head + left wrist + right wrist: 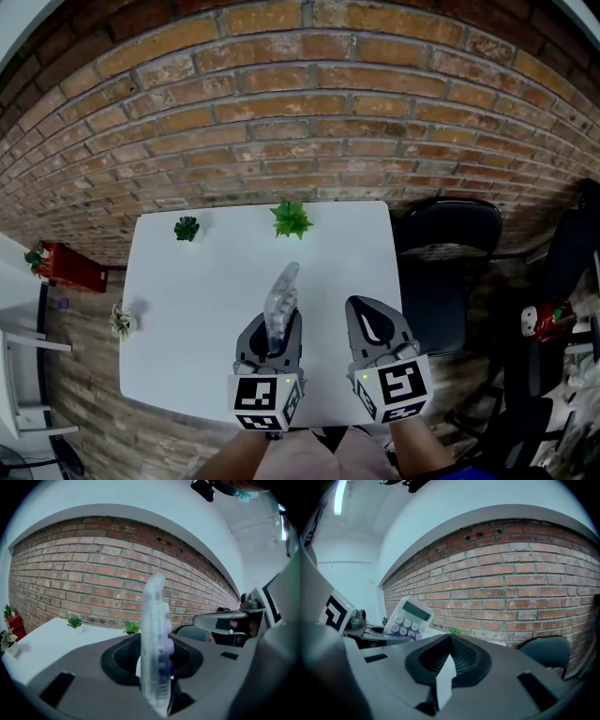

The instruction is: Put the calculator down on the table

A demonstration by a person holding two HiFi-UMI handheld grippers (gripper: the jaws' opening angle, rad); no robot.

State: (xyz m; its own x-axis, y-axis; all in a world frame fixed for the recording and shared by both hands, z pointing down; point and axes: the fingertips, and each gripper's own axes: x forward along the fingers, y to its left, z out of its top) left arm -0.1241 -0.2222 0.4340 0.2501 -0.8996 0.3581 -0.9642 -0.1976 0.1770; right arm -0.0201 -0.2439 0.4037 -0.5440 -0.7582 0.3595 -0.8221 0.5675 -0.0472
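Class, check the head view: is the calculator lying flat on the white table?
No, the calculator stands on edge, clamped in the left tongs, not flat on the table.

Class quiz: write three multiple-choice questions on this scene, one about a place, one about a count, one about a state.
1. Where is the calculator? A on the floor; B in the left gripper; C on the chair.
2. How many small plants stand on the table? A three; B one; C five.
3. The right gripper is: A holding a plant; B holding the calculator; C empty.
Answers: 1 B, its fingers clamp it on edge. 2 A, two near the wall, one at the left edge. 3 C, nothing sits between its fingers.
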